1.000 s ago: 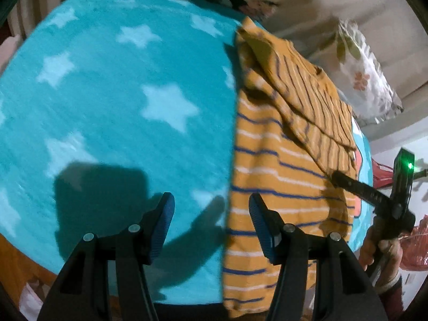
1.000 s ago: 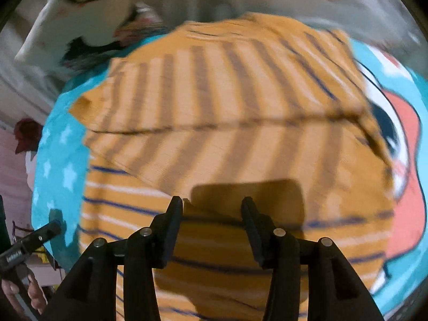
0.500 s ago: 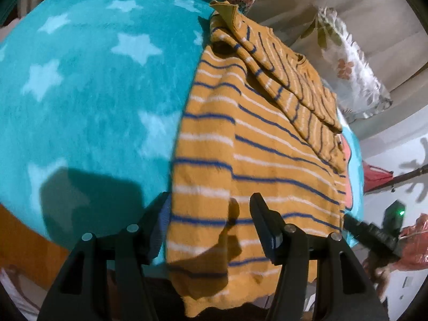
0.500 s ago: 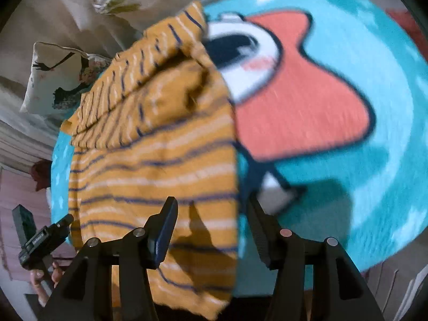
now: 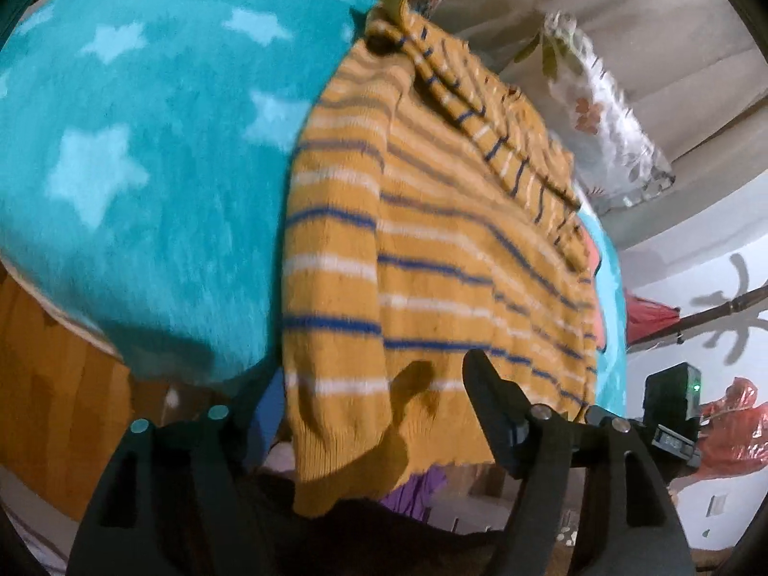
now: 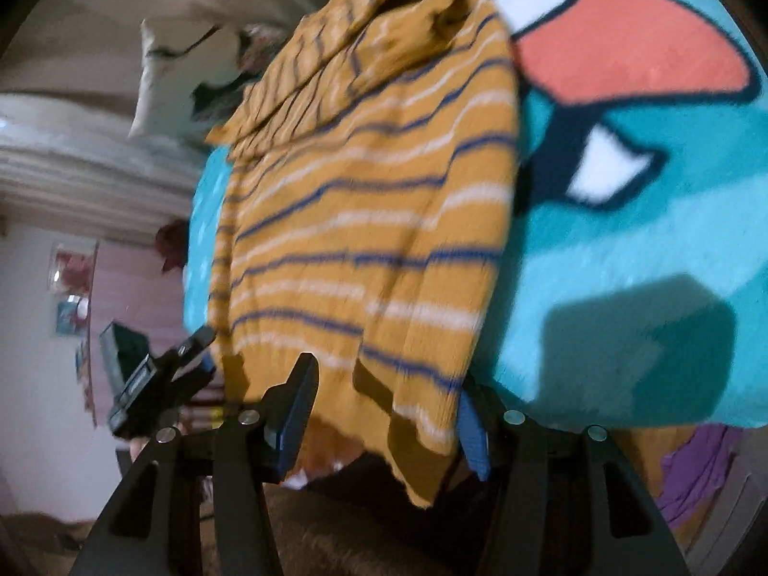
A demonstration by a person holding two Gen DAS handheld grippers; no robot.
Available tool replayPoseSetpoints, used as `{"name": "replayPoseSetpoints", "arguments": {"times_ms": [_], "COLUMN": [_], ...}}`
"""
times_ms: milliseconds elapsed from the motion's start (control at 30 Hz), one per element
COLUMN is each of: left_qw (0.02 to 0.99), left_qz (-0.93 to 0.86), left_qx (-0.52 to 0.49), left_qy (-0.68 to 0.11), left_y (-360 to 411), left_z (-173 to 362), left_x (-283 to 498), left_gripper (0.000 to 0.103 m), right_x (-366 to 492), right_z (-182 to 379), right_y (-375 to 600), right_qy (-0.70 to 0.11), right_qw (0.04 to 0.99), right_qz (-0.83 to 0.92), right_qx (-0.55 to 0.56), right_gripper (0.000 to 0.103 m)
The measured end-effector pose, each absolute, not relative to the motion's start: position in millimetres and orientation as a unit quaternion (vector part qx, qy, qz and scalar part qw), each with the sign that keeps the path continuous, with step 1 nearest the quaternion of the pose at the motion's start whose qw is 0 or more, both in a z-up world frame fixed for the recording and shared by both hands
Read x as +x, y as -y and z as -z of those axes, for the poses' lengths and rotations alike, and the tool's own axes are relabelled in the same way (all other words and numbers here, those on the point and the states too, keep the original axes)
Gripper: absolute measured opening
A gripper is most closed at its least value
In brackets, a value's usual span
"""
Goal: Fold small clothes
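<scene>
Now striped sweater [image 5: 432, 259] hem between both open claws, teal blanket [image 5: 144, 144]

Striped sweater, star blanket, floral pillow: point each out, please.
Striped sweater [image 5: 432, 259], left wrist view, on its body.
Star blanket [image 5: 144, 144], left wrist view, bare part with stars.
Floral pillow [image 5: 605, 129], left wrist view, its middle.

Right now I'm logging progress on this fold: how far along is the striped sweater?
Done: the sleeves of the mustard striped sweater look folded across its top. In hand: the left gripper and right gripper each straddle a hem corner hanging over the edge of the teal star blanket, jaws open. Left: grip the hem and fold it up toward the collar.
</scene>
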State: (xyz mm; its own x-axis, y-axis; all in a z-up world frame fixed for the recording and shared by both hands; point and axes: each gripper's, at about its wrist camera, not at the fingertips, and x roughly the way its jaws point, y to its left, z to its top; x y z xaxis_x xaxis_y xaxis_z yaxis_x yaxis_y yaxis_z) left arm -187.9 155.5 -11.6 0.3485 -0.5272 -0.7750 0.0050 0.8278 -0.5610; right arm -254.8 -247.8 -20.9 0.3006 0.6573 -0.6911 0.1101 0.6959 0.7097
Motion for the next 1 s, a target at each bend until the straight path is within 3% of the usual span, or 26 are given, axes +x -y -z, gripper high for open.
{"name": "replayPoseSetpoints", "arguments": {"times_ms": [33, 100, 133, 167, 200, 300, 767, 1000], "left_qw": [0.780, 0.766, 0.758, 0.754, 0.756, 0.766, 0.789, 0.811], "left_qz": [0.170, 0.162, 0.162, 0.164, 0.154, 0.143, 0.116, 0.127], "left_qx": [-0.240, -0.238, -0.238, -0.256, -0.261, -0.262, -0.255, -0.250], "left_qy": [-0.552, -0.574, -0.585, -0.582, -0.580, -0.569, -0.547, -0.514], "left_y": [-153, -148, -147, -149, -151, -161, -160, -159], "left_z": [15, 25, 29, 29, 26, 10, -36, -73], "left_x": [-189, -190, -190, -192, -195, -208, -217, -164], "left_gripper": [0.069, 0.034, 0.011, 0.009, 0.009, 0.008, 0.008, 0.008], "right_x": [-257, -259, -259, -258, -257, -260, -267, -224], "right_z": [24, 30, 33, 35, 39, 40, 1, -35], "right_y": [244, 236, 232, 229, 226, 226, 243, 253], "right_qy": [-0.566, -0.575, -0.579, -0.582, -0.590, -0.593, -0.570, -0.522], "right_qw": [0.726, 0.716, 0.713, 0.711, 0.708, 0.704, 0.715, 0.736], "right_qz": [-0.193, -0.204, -0.206, -0.208, -0.208, -0.212, -0.270, -0.287], "right_qx": [0.340, 0.339, 0.338, 0.335, 0.329, 0.328, 0.301, 0.321], "right_gripper": [0.060, 0.057, 0.052, 0.035, 0.015, 0.010, 0.008, 0.009]}}
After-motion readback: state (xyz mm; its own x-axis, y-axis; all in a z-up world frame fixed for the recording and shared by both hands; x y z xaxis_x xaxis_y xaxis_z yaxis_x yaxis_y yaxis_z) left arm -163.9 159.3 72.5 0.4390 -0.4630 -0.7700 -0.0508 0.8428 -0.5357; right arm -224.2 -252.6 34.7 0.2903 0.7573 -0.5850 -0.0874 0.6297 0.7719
